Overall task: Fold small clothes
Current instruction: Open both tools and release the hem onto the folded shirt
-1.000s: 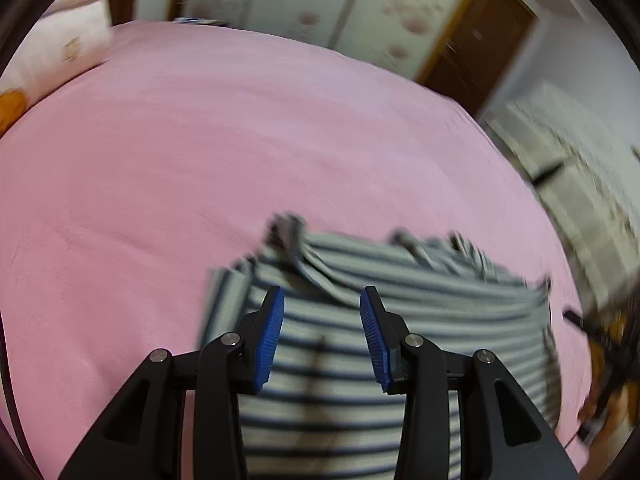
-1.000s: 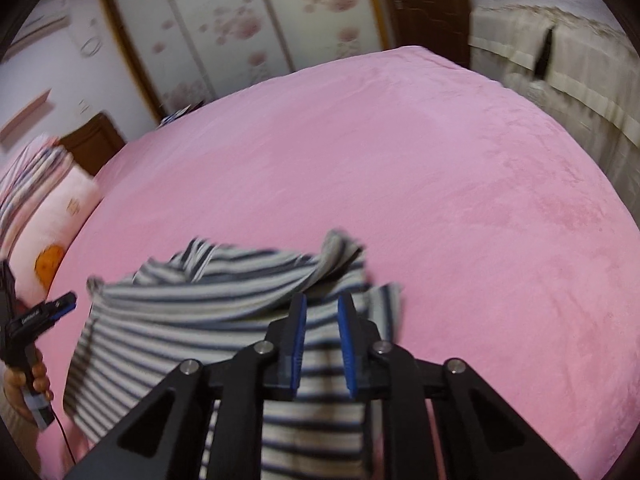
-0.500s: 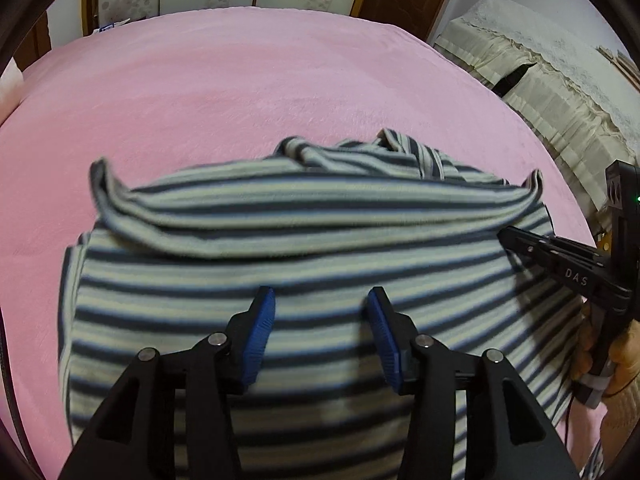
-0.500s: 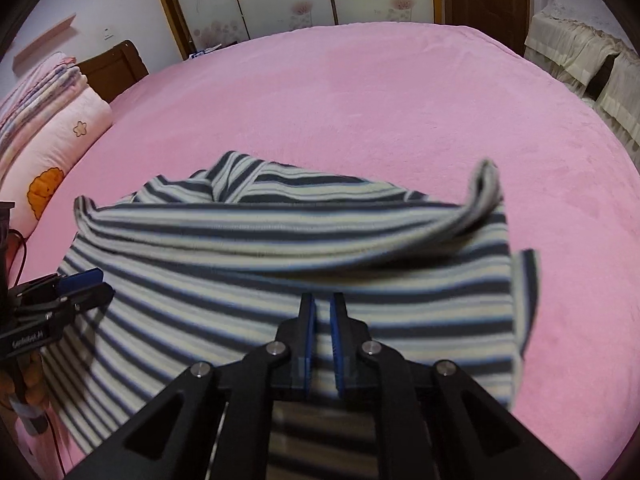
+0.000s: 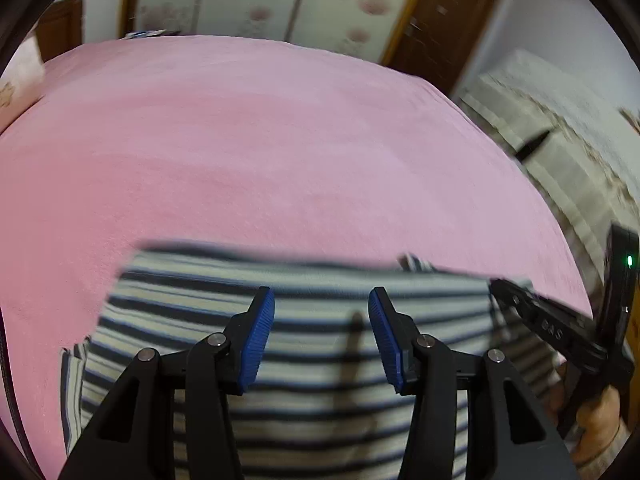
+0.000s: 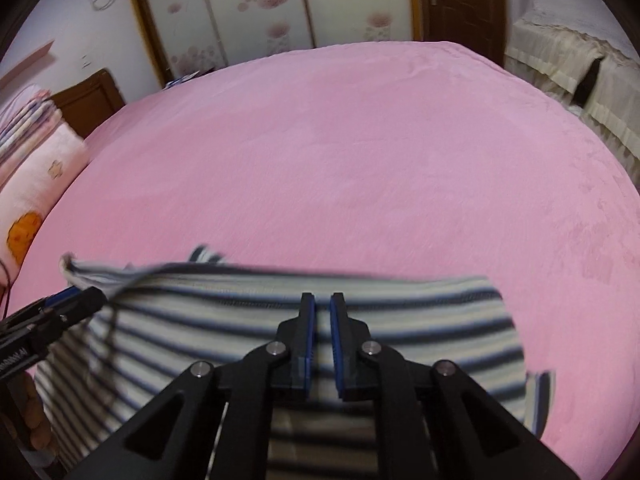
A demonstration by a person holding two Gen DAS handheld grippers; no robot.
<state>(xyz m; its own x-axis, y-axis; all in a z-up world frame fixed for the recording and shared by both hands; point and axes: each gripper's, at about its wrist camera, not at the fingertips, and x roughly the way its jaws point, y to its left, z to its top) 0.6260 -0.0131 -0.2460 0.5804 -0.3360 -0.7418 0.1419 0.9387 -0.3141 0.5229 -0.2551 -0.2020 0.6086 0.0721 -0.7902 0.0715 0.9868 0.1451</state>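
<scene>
A navy-and-cream striped garment (image 5: 180,320) (image 6: 420,320) lies flat on the pink bed (image 5: 280,140) (image 6: 360,160), its far edge a straight fold. My left gripper (image 5: 321,292) hovers over its middle, open, with nothing between the blue pads (image 5: 258,336). My right gripper (image 6: 322,298) is shut to a thin slit above the cloth. Stripes show through the slit and no fabric bunches there. In the left wrist view the right gripper (image 5: 496,284) sits at the garment's right corner. The right wrist view has the left gripper (image 6: 80,298) at the slightly lifted left corner.
A pink pillow (image 6: 36,176) and stacked blankets (image 6: 24,120) lie at the bed's left. Floral wardrobe doors (image 6: 260,8) and a brown door (image 5: 440,20) stand behind. Cream lace-covered furniture (image 6: 572,64) borders the right side. Hands (image 5: 600,412) (image 6: 36,420) hold the gripper handles.
The rumpled garment now lies flat with a straight far edge. Both grippers drew back toward its near side. The left jaws widened a little and the right jaws narrowed.
</scene>
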